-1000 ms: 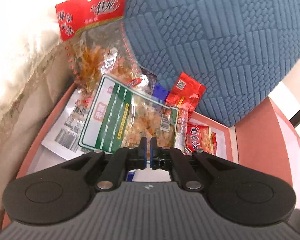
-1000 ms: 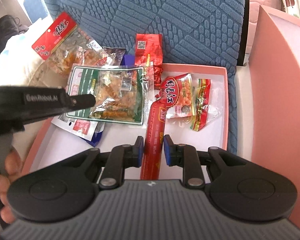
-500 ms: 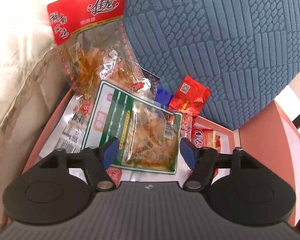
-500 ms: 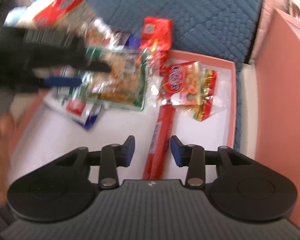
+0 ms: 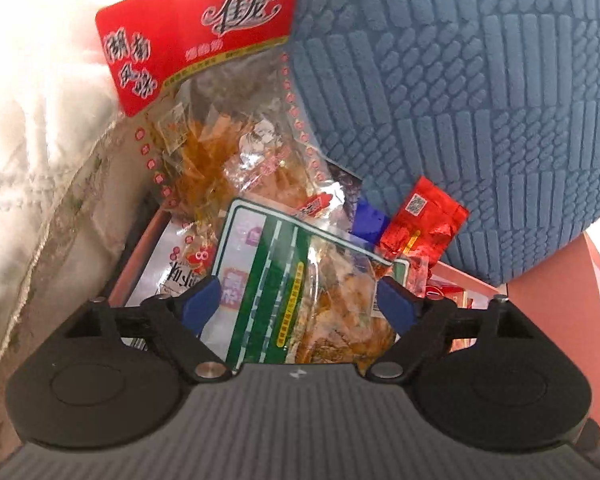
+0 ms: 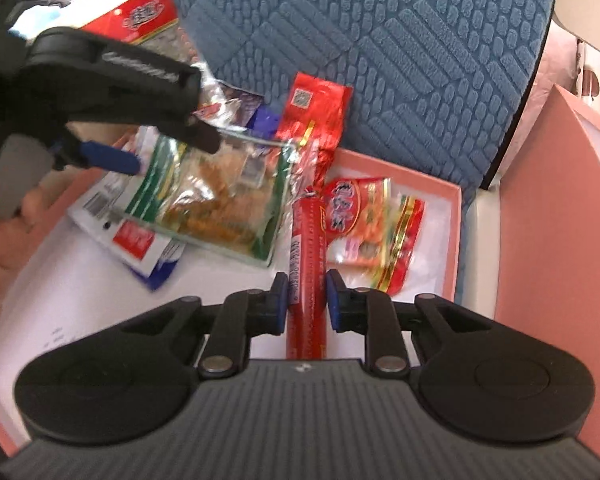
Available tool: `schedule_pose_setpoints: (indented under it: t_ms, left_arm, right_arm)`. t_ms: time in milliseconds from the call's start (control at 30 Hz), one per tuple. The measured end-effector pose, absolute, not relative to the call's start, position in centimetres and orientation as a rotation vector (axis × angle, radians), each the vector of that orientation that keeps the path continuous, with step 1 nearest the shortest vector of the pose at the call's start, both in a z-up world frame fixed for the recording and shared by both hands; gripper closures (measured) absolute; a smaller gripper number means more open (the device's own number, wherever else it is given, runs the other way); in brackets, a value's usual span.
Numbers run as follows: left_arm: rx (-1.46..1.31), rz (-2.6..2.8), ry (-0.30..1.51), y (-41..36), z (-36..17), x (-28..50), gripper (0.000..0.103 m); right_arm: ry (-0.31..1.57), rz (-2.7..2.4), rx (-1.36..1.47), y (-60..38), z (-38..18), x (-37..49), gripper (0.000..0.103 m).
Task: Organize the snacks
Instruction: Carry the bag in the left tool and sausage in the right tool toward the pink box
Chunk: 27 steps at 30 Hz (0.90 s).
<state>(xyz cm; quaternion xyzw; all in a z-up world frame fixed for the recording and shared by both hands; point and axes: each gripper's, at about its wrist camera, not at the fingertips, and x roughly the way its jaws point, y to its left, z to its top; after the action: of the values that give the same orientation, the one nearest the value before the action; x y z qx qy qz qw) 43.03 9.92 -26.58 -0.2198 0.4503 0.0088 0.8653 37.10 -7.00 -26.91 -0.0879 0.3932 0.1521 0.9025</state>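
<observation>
Left gripper (image 5: 298, 304): its fingers are standing spread wide, having just been opening, with the green-bordered snack pack (image 5: 300, 304) lying below and between them, released.
Right gripper (image 6: 307, 300): its fingers have just been closing and are clenching the red sausage stick (image 6: 306, 276) near its lower part.
Red sausage stick: it is lying lengthwise in the pink box (image 6: 452, 236), its top end touching the peanut pack (image 6: 356, 216).
Green-bordered snack pack: it is resting in the box's far left part, on top of a white barcode pack (image 6: 112, 216).
Red-header bag (image 5: 220, 112): it is leaning out over the box's far edge, against the blue textured cushion (image 5: 480, 100).
Small red foil pack (image 5: 424, 220): it is propped against the cushion at the box's back wall.
Hand (image 6: 0, 232): it is gripping the left gripper's handle at the left edge of the right wrist view.
</observation>
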Motion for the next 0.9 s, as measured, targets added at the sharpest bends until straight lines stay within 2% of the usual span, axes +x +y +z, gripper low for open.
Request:
schedule_pose_setpoints:
  t_ms: [233, 433, 533, 600, 667, 733, 900]
  left_arm:
    - [-0.540, 0.020, 0.959, 10.8, -27.4, 42.7, 0.006]
    - [-0.570, -0.025, 0.938, 10.7, -27.4, 42.1, 0.008]
    - [-0.618, -0.084, 0.920, 11.2, -27.0, 41.4, 0.023]
    - [-0.622, -0.116, 0.912, 11.3, -26.6, 40.8, 0.028]
    - [-0.579, -0.121, 0.908, 11.0, -26.2, 40.3, 0.040]
    - [-0.560, -0.138, 0.901, 10.7, -25.8, 40.0, 0.045]
    - [-0.523, -0.145, 0.916, 9.8, -25.8, 40.0, 0.046]
  right_arm:
    - [0.829, 0.313, -0.261, -5.5, -27.9, 39.8, 0.079]
    - [0.857, 0.389, -0.244, -5.5, -27.7, 40.9, 0.079]
    - [0.872, 0.448, -0.178, -5.7, -27.8, 41.2, 0.079]
    - [0.874, 0.465, -0.169, -5.4, -27.9, 41.2, 0.079]
    - [0.860, 0.466, -0.200, -4.9, -28.0, 41.0, 0.079]
    - [0.859, 0.469, -0.189, -4.6, -28.0, 41.1, 0.079]
    - [0.864, 0.485, -0.141, -4.9, -27.9, 41.2, 0.079]
